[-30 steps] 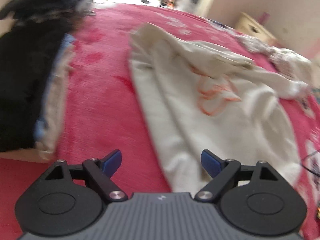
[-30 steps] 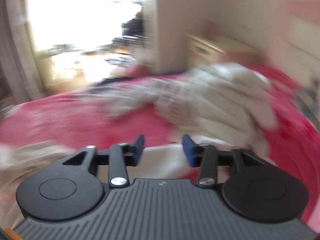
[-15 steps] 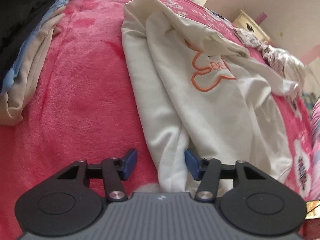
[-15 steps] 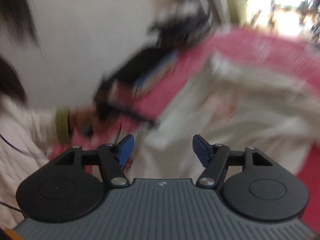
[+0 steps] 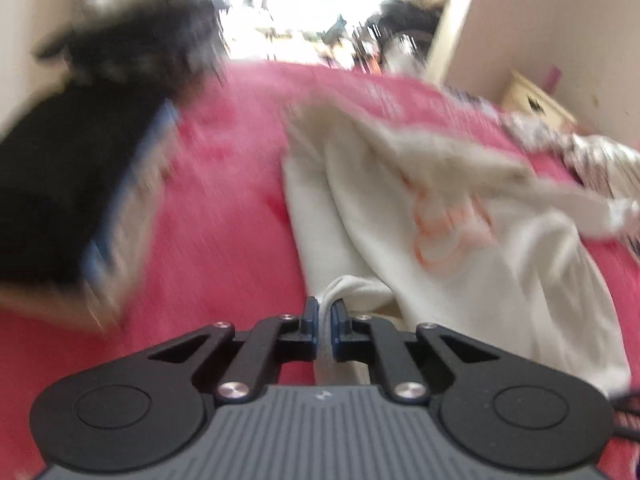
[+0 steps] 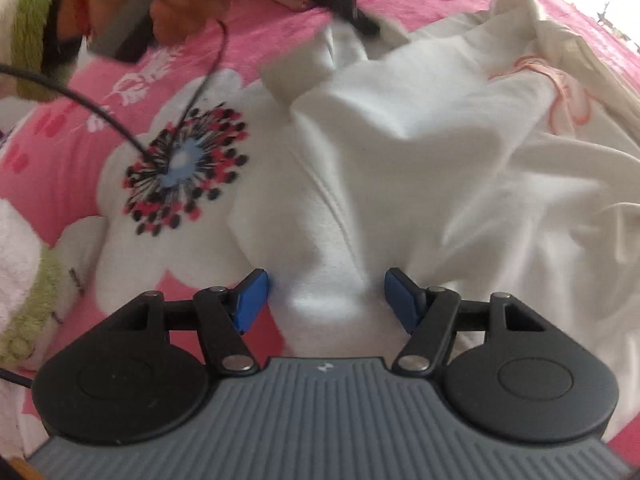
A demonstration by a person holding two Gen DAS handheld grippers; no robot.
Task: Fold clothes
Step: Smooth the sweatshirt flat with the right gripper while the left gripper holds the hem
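**Left gripper clamped on sweatshirt hem; right gripper apart above the garment**

We see the cream sweatshirt [image 5: 460, 216] lying crumpled on the pink bed cover [image 5: 224, 248], its orange outline print facing up. In the left wrist view, the left gripper [image 5: 325, 314] has its jaws closed together on a bunched fold of the sweatshirt's near edge. The jaws have just been closing, and a strip of cream fabric runs between the blue pads [image 5: 311, 316] and back towards the gripper body. The rest of the garment spreads away from the gripper, ahead and to the right. This view is blurred.

To the left of the sweatshirt, well apart from it, we note a stack of folded clothes [image 5: 72, 200] with a dark item on top and blue and beige layers beneath. A patterned garment [image 5: 580, 152] lies at the far right of the bed, beside a sleeve of the sweatshirt.

In the right wrist view, the right gripper [image 6: 326, 300] points down at the sweatshirt [image 6: 420, 152] with its jaws apart. A raised ridge of white fabric sits between the two blue pads [image 6: 252, 300]. We cannot tell whether the pads touch it; they do not press on it. Further up in this view, the person's left hand [image 6: 176, 4] holds the other tool at the garment's far edge. A black cable [image 6: 100, 112] crosses the flower print of the bed cover [image 6: 180, 168].
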